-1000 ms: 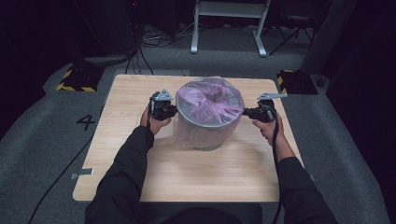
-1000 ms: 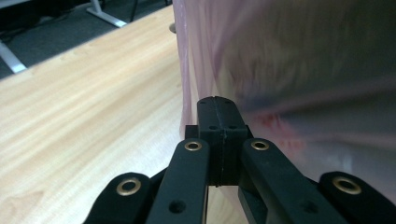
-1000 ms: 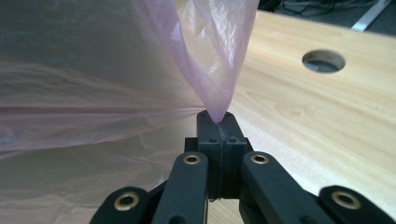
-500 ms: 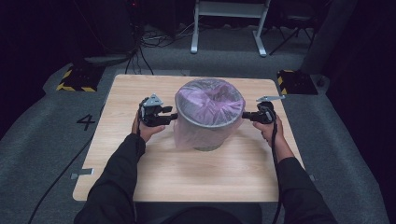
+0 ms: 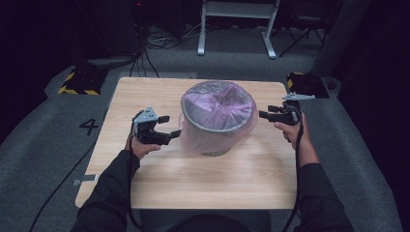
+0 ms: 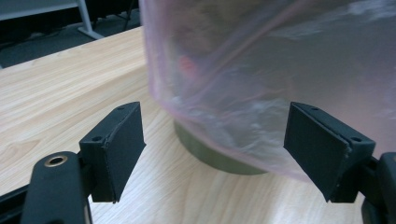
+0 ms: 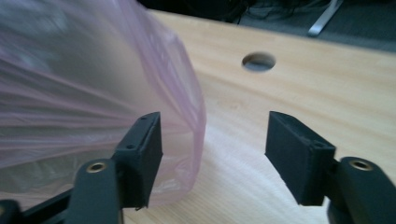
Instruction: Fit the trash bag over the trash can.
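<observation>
High view showed a round bin lined with a pink plastic bag standing mid-table, nearer the far edge. The left gripper sat beside the bin's left flank, jaws spread wide and empty. The right gripper hovered near the right edge, jaws likewise wide, holding nothing.

Table of pale wood-grain laminate, smooth and matt, bin wrapped in thin translucent pink plastic liner, crinkled and faintly glossy, gripper pads of matt black plastic with a brass-coloured metal insert, grey carpeted floor looked rough.
</observation>
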